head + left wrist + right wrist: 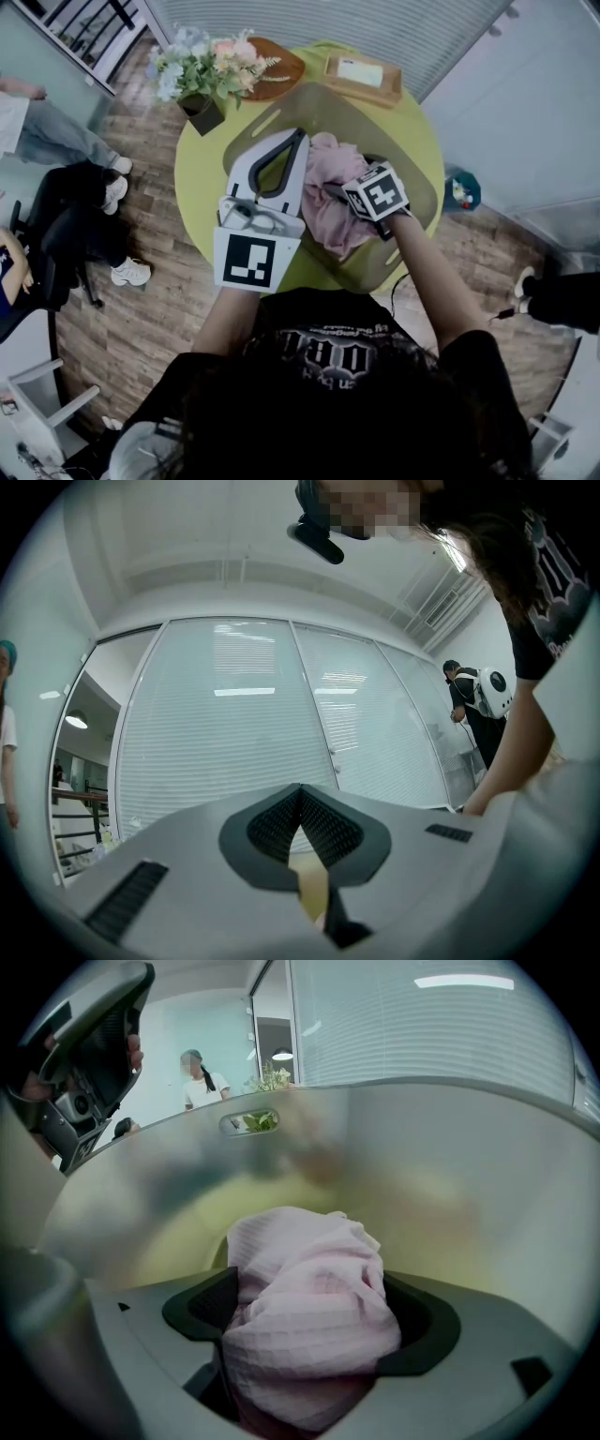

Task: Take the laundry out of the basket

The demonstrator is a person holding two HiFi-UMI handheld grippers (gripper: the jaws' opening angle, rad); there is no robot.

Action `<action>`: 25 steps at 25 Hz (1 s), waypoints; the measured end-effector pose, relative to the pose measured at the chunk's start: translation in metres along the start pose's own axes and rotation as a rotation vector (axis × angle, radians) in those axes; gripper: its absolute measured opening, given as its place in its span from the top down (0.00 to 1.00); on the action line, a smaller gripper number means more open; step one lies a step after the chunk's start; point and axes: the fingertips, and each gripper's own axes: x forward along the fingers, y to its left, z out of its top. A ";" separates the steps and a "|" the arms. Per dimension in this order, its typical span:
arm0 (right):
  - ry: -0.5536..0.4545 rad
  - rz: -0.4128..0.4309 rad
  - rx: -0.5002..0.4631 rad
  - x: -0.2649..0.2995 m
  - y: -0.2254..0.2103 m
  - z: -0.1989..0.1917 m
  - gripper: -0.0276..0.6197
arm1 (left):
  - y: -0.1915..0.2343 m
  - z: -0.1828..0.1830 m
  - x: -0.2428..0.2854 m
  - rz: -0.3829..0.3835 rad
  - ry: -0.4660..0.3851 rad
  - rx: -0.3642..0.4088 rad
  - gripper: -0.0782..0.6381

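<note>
A heap of pink laundry [325,173] lies in a translucent grey basket [417,155] on the round yellow-green table [199,183]. My right gripper [354,202] points steeply down into the basket. In the right gripper view its jaws stand wide, with a bunched fold of the pink waffle-weave cloth [305,1279] bulging up between the dark pads [202,1312]; the basket wall [422,1166] curves behind. My left gripper [300,139] hovers roughly level over the basket's left side, its tips touching with nothing between them. In the left gripper view it [301,794] faces the window blinds.
A pot of flowers [202,80], a brown round mat [278,66] and a wooden tray holding paper [363,77] sit at the table's far edge. People [70,202] sit on the floor side at left. A teal bin [461,190] stands right of the table.
</note>
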 end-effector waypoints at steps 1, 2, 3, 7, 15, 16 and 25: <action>0.002 0.002 0.005 0.001 0.000 -0.001 0.28 | 0.000 0.000 0.000 -0.001 0.000 -0.001 0.89; 0.005 0.006 0.012 0.001 0.000 -0.002 0.28 | -0.001 0.000 0.000 -0.002 0.000 0.000 0.89; 0.007 0.009 0.018 0.002 0.000 -0.003 0.28 | -0.001 0.000 0.000 -0.003 -0.001 0.001 0.89; 0.021 0.017 0.030 0.003 -0.002 -0.005 0.28 | -0.003 0.000 0.000 -0.003 0.000 -0.004 0.89; 0.042 0.011 -0.037 0.001 -0.005 -0.003 0.56 | -0.002 -0.001 -0.002 0.003 0.006 0.003 0.89; 0.044 0.012 -0.050 0.001 -0.004 -0.002 0.57 | -0.002 0.000 -0.002 0.004 0.005 0.002 0.89; 0.030 0.012 -0.153 -0.004 0.007 0.003 0.69 | -0.004 0.003 -0.005 0.009 0.004 0.004 0.89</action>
